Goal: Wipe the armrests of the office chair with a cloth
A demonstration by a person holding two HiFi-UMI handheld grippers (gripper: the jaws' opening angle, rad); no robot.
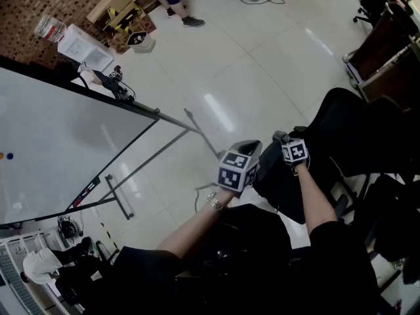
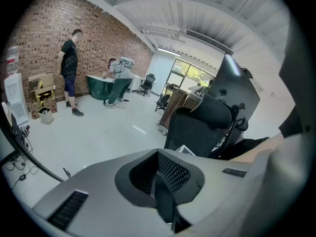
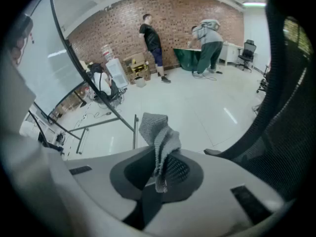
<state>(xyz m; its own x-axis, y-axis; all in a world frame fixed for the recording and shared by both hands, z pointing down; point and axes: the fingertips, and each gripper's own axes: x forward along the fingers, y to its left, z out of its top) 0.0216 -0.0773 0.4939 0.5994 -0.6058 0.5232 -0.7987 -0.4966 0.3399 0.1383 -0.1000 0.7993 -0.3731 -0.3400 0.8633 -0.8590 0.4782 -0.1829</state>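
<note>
Cloth (image 3: 159, 139), grey and knitted, up in the right gripper (image 3: 160, 174): pinched tight between closed jaws, folds flopping up and over above them. Over to the left gripper (image 2: 165, 181): closed right up, pads together, gripping nothing.

Down in the head view, both held out front side by side, marker cubes facing up. Just to their right, the black office chair (image 1: 357, 133). Same chair dead ahead in the left gripper view, headrest on top. In the right gripper view, its mesh back (image 3: 289, 98) filling the right edge, the cloth close beside it. Contact between cloth and chair: cannot tell.

Off to the left, a big whiteboard (image 1: 52, 143) on a metal stand, with pale glossy floor (image 1: 262, 64) all around. Far back by the brick wall (image 3: 123, 23), 2 people (image 3: 150, 38), 1 upright and 1 bent forward.
</note>
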